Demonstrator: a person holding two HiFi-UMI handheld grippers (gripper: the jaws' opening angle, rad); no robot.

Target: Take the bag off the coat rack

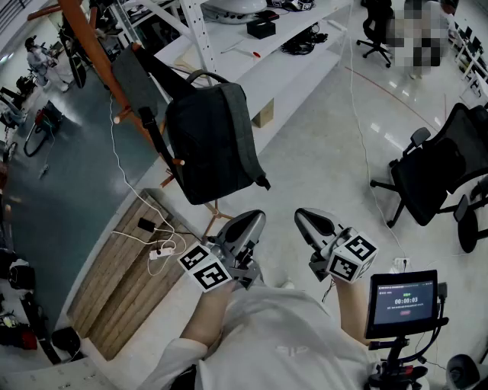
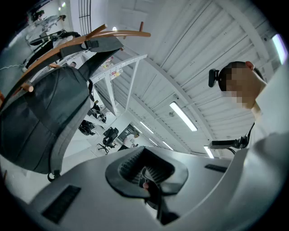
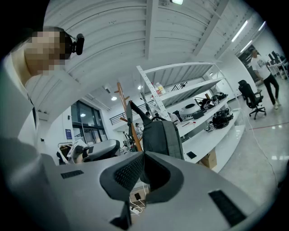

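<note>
- Far left, on the floor: a wooden pallet (image 1: 114, 293) lies flat. A white power strip (image 1: 158, 253) sits at its edge, and white cable trails up toward the rack.
- Coat rack (image 1: 90, 47): reddish wood, slanting across the upper left of the head view, with short pegs along its pole.
- Bag (image 1: 210, 145): a dark grey backpack hanging on the coat rack by a strap, clear of the floor, top handle arched up. Which peg carries the strap is hard to make out; it looks like an upper one.
- Left tongs (image 1: 256, 218): clenched, jaws pressed together with nothing held. The tip points toward the bag's lower edge, near it but apart. In the left gripper view the bag fills the left side, seen from below, with the rack's curved arms above it.
- Right tongs (image 1: 304, 216): also clenched and empty. They sit just beside the left tongs, lower right of the bag's bottom corner, and do not touch it. In the right gripper view the bag hangs straight beyond the jaws, well apart.
- White shelving (image 1: 305, 23) stands behind the bag. A black box (image 1: 261, 29) and a dark cable bundle (image 1: 301, 44) lie on one shelf.
- Right side: a black office chair (image 1: 438, 175) on the pale floor.
- Lower right: a tablet (image 1: 402, 302) on a stand, screen lit.
</note>
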